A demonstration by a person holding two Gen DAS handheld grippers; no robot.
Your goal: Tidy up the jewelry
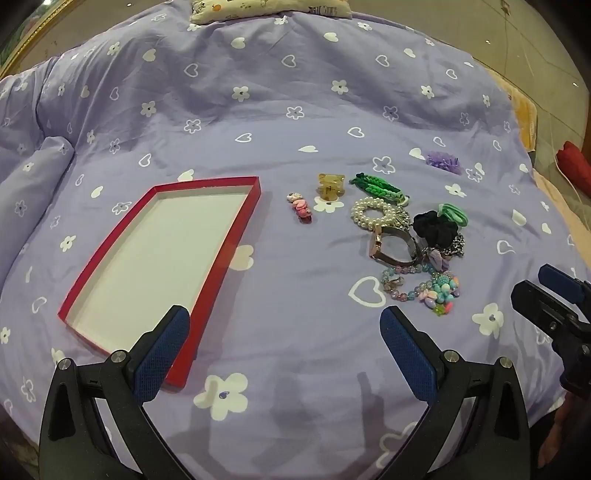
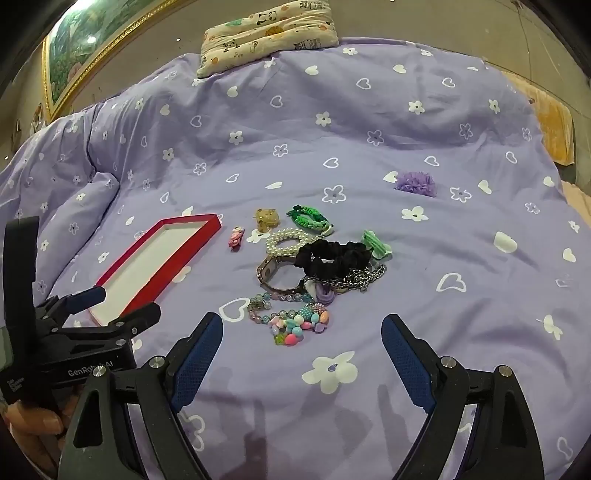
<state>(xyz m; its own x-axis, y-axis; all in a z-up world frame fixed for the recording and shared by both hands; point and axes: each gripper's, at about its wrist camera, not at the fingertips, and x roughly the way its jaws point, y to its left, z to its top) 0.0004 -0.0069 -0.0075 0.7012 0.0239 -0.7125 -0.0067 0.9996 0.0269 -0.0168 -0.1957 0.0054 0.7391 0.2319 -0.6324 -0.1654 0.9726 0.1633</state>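
Jewelry [image 2: 295,280] lies heaped on the purple quilt [image 2: 332,129] just right of the empty red tray [image 1: 221,258], light, loose and tangle-prone, so with your left gripper [image 1: 284,350] and right gripper [image 2: 301,350] both spread, pinch one strand's edge.

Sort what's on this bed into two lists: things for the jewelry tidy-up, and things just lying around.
For the job:
red tray
pearl bracelet
watch
beaded bracelets
chain
green braided band
black scrunchie
pink clip
amber claw clip

Just lying about:
patterned pillow
framed picture
orange cloth
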